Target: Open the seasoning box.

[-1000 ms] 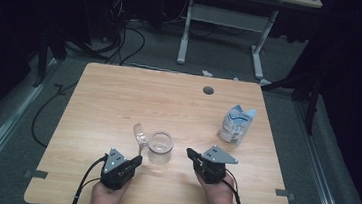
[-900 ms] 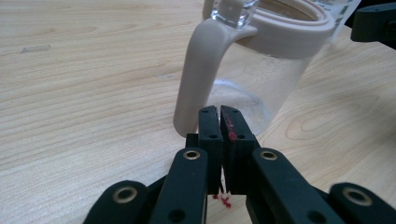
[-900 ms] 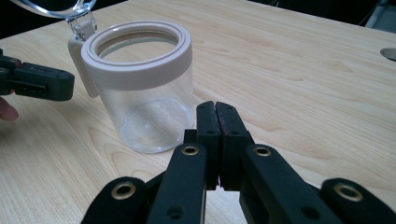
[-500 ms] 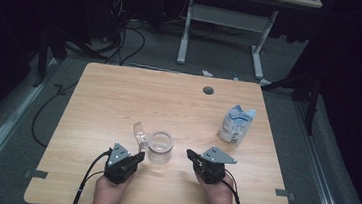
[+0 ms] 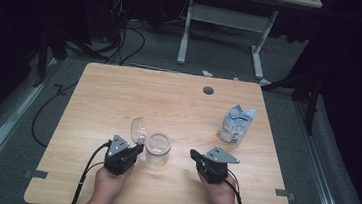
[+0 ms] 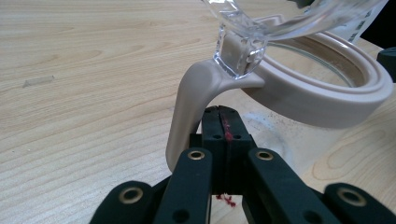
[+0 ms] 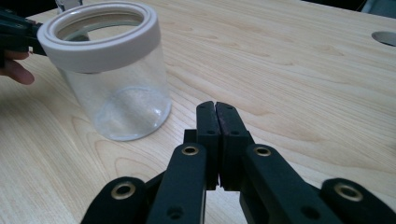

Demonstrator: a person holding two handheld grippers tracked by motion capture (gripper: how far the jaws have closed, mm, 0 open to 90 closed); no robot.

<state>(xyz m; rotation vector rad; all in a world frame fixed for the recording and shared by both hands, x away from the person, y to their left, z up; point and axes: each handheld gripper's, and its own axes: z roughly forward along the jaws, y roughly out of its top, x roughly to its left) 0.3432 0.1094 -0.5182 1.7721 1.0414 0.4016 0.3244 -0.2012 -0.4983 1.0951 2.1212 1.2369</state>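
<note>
No lettering readable on the clear jar (image 5: 158, 149); left tongs (image 6: 219, 122) and right tongs (image 7: 215, 119) closed, empty

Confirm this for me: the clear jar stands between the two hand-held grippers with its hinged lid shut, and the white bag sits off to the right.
Not quite. The jar does stand between the hand-held grippers, and the bag is to the right, but the lid is flipped open, standing up off the beige rim. The high view shows it.
</note>
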